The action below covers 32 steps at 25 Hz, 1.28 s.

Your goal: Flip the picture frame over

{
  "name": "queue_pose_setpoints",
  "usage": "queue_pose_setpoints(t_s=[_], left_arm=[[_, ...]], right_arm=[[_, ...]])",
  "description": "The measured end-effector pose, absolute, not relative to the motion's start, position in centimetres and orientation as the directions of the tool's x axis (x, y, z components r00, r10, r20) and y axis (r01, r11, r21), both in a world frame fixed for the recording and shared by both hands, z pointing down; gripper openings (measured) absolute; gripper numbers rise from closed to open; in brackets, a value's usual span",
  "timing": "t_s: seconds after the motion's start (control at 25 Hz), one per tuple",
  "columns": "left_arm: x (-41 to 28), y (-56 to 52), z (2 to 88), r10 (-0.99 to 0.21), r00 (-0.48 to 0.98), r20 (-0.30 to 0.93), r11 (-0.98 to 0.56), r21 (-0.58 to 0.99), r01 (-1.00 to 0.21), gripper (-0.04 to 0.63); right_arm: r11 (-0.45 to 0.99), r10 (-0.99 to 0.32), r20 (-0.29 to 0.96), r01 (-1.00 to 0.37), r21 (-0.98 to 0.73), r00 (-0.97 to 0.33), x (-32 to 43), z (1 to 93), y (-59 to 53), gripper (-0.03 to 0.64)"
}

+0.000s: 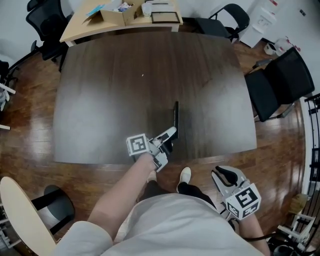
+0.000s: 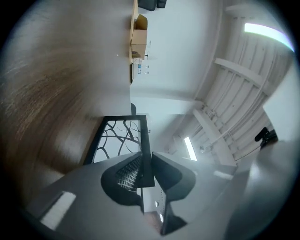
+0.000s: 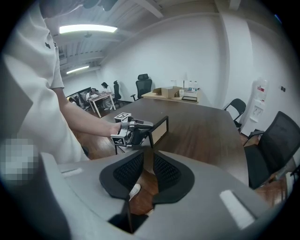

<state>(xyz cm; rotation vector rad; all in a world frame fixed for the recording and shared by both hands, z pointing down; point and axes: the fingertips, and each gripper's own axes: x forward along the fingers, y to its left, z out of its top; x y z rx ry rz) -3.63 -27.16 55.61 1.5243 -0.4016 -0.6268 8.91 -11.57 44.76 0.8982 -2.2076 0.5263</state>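
The black picture frame (image 1: 176,120) stands on its edge on the dark wooden table (image 1: 110,100), nearly upright, so the head view shows it as a thin line. My left gripper (image 1: 169,139) is shut on the frame's near edge. In the left gripper view the frame (image 2: 117,136) shows a branch pattern, and its rim is clamped between the jaws of the left gripper (image 2: 145,171). My right gripper (image 1: 226,176) hangs off the table by the person's right side, shut and holding nothing. The right gripper view shows the frame (image 3: 159,129) and the left gripper (image 3: 133,130) beyond the right gripper (image 3: 147,171).
A light wooden desk (image 1: 80,27) at the back holds a cardboard box (image 1: 117,15) and another frame (image 1: 165,17). Black office chairs (image 1: 277,85) stand at the right and back. The person's shoe (image 1: 185,175) is by the table's front edge.
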Motion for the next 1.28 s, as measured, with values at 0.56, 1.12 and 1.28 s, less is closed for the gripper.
queue_pose_setpoints(t_s=[0.56, 1.12, 1.28], left_arm=[[-6.3, -27.1, 55.8, -0.526, 0.835, -0.162, -0.121, 0.986, 0.115, 0.078], [-7.7, -26.6, 59.2, -0.435, 0.900, 0.031, -0.166, 0.980, -0.113, 0.095], [-7.8, -26.4, 60.0, -0.422, 0.904, 0.075, -0.160, 0.975, -0.156, 0.092]], right_arm=[[0.649, -0.472, 0.729, -0.755, -0.092, -0.495, 6.2, 44.7, -10.8, 0.067], [0.646, -0.464, 0.736, -0.757, -0.100, -0.493, 5.0, 45.0, -10.6, 0.067], [0.644, -0.463, 0.736, -0.758, -0.104, -0.494, 4.7, 45.3, -10.5, 0.067]])
